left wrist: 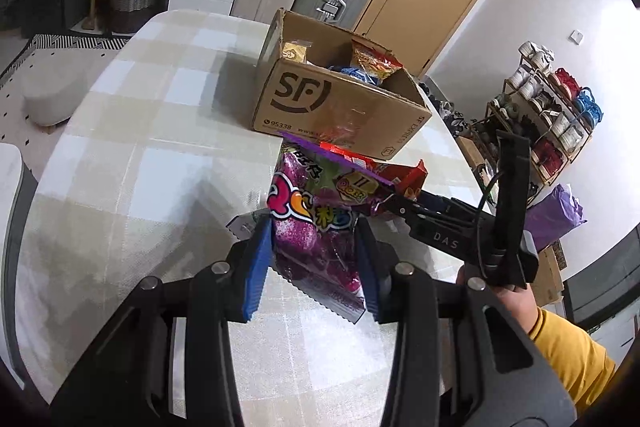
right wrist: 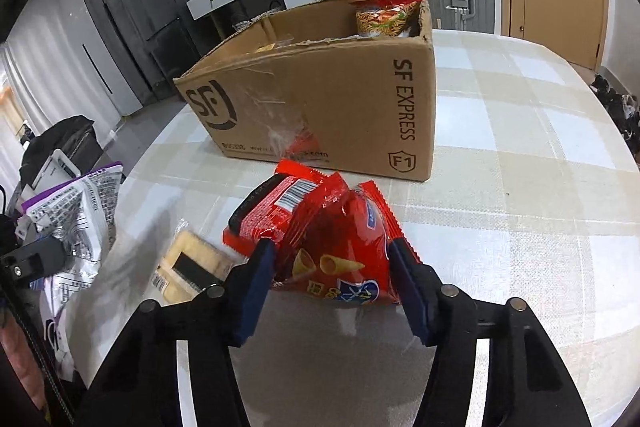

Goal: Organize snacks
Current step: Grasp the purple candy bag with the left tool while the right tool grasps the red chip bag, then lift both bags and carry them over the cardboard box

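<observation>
The left gripper (left wrist: 314, 243) clamps one glossy purple bag (left wrist: 316, 223) with crimped edges above the checked table (left wrist: 140, 147). The right gripper (right wrist: 332, 267) clamps one crinkled red bag (right wrist: 344, 251), a second red packet (right wrist: 272, 215) touching it. One open corrugated box (right wrist: 340, 99) stands just behind, holding a noodle packet (right wrist: 384, 17).

Checked table (right wrist: 520, 155) carries cardboard box (right wrist: 320, 99) and yellow packet (right wrist: 192, 267).
</observation>
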Demonstrator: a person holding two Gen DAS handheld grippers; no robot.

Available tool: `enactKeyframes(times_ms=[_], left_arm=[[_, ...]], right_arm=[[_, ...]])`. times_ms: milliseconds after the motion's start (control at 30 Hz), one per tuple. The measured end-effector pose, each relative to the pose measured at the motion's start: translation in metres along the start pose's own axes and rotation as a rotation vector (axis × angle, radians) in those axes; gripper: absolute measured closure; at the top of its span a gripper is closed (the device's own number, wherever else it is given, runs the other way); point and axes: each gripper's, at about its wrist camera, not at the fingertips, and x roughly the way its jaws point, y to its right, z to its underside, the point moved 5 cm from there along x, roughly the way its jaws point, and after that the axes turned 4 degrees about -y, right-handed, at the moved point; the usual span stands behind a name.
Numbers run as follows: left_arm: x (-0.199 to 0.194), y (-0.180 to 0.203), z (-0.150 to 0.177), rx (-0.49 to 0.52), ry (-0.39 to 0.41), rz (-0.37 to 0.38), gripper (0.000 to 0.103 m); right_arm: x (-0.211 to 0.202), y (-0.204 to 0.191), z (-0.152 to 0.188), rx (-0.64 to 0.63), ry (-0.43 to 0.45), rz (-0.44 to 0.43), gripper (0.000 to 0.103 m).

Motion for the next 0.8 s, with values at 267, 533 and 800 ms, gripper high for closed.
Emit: enactKeyframes(times_ms=[267,533,800], left_arm=[[0.006,-0.001,0.000,0.007,-0.007,-0.026,0.066],[0.002,0.003,0.000,0.024,0.021,-0.061,0.066],[-0.018,0.020,0.010,0.100,0.106,-0.144,0.066]], right_arm=[[-0.014,0.011,0.002,0.065,0.015,-0.056,0.049],[-0.037,0.011,0.005,0.098,0.050,-0.103,0.049],[-0.087,-0.010,0.017,0.043,0.147,-0.106,0.049]])
